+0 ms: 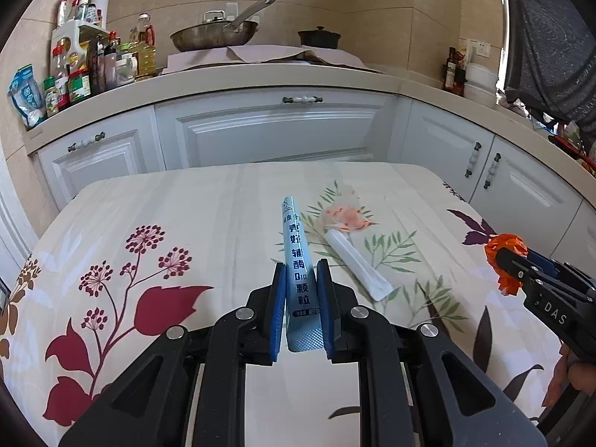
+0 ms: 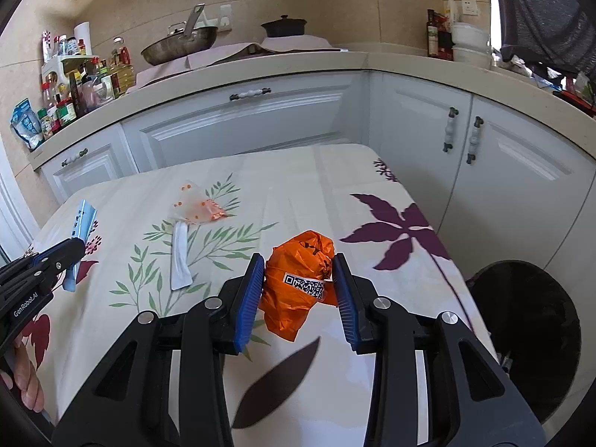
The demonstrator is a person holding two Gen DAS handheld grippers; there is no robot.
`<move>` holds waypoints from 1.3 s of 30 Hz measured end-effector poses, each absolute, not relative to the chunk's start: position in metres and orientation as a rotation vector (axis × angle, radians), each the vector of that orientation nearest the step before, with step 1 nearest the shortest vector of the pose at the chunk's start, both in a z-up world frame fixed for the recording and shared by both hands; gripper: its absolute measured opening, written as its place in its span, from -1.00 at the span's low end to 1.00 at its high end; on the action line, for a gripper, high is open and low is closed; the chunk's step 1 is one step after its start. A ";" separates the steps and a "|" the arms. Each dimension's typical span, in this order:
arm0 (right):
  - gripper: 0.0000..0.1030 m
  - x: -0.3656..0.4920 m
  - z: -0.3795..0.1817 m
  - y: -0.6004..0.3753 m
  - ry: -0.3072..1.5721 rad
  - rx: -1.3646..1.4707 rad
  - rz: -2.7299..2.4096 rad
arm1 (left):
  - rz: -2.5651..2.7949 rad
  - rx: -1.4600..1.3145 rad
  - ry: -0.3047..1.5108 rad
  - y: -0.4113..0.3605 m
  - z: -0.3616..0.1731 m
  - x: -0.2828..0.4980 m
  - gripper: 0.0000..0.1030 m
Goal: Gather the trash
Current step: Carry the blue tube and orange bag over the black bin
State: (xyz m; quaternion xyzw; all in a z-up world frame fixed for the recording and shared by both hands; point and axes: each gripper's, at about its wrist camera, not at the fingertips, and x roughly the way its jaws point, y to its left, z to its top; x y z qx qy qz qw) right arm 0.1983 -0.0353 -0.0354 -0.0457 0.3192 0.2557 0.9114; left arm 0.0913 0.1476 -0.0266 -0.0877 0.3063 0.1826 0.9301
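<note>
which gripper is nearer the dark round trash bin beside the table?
Right. The right gripper, shut on the crumpled orange plastic wrapper, is above the table's bin-side part, with the dark round trash bin just past that edge. The left gripper, holding a light-blue sachet, is at the opposite side.

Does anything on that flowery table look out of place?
Two bits of litter lie on the floral tablecloth: a clear plastic wrapper with orange dots and, touching it, a white paper sachet. Nothing looks spilled or broken.
</note>
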 end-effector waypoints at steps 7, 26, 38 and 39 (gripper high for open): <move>-0.29 0.195 -0.031 -0.062 0.647 -0.079 0.481 | 0.329 -0.159 0.617 0.121 -0.021 0.098 -0.66; -0.29 0.191 -0.020 -0.179 0.604 -0.001 0.267 | 0.117 -0.065 0.626 0.010 -0.017 0.132 -0.66; -0.29 0.195 -0.022 -0.247 0.586 0.036 0.137 | -0.018 0.003 0.616 -0.063 -0.015 0.160 -0.66; -0.29 0.195 -0.023 -0.252 0.585 0.038 0.128 | -0.028 0.011 0.615 -0.070 -0.015 0.163 -0.66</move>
